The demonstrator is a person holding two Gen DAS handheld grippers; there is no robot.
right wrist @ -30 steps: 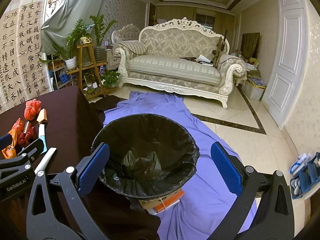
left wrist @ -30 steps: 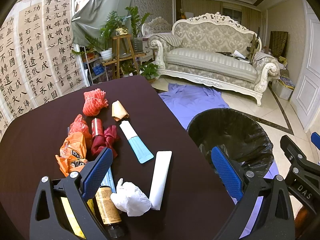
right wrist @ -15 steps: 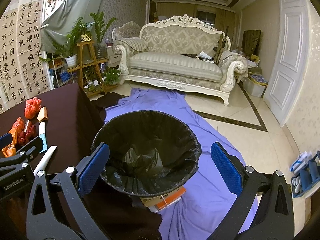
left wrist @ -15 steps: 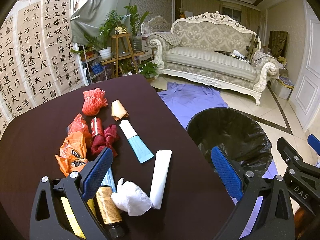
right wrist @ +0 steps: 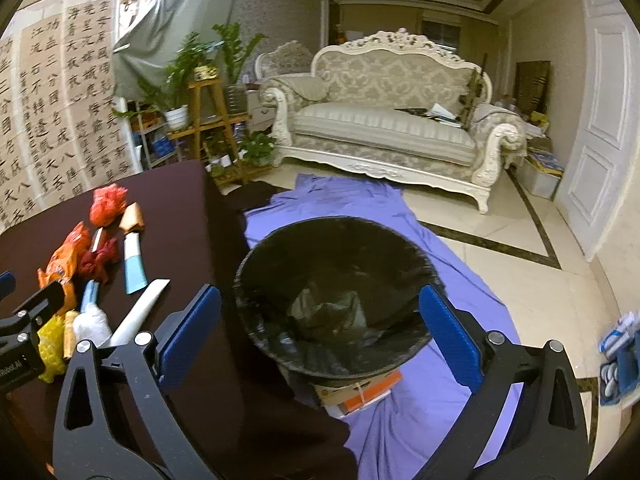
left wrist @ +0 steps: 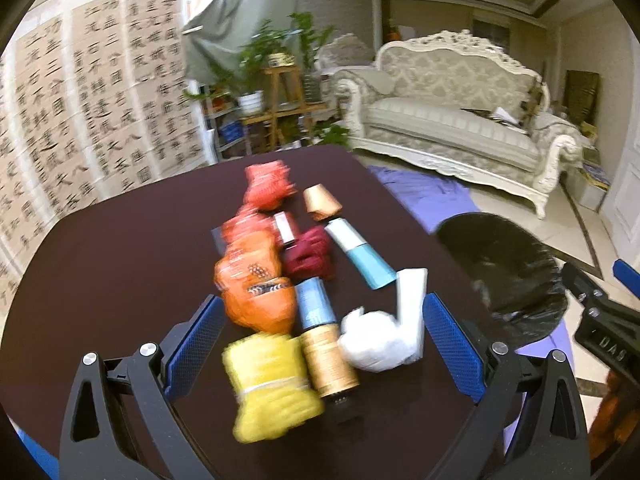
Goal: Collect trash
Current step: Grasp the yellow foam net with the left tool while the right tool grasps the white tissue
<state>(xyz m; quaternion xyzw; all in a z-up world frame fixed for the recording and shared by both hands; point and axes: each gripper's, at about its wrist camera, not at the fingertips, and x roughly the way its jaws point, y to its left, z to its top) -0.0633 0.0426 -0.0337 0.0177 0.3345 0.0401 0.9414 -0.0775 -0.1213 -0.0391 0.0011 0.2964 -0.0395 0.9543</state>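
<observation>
Trash lies in a row on the dark table (left wrist: pixel 120 264): a yellow net (left wrist: pixel 268 384), a gold bottle (left wrist: pixel 326 360), a crumpled white tissue (left wrist: pixel 374 340), a white tube (left wrist: pixel 412 304), an orange bag (left wrist: pixel 256 292), a blue tube (left wrist: pixel 360 256), a dark red wrapper (left wrist: pixel 308 256) and a red net (left wrist: pixel 266 188). My left gripper (left wrist: pixel 320 340) is open, its jaws on either side of the near pile. My right gripper (right wrist: pixel 320 328) is open and empty above the black-lined bin (right wrist: pixel 336 292). The bin also shows in the left wrist view (left wrist: pixel 500 272).
A purple cloth (right wrist: pixel 360 208) covers the floor under the bin, which stands on a cardboard box (right wrist: pixel 356 392). A white sofa (right wrist: pixel 392 128) and a plant stand (right wrist: pixel 208 120) are behind. The table's right edge (right wrist: pixel 224 240) runs beside the bin.
My left gripper has swung left over the trash pile, so the yellow net and bottle now sit between its jaws. The right gripper has shifted slightly left, staying over the bin.
</observation>
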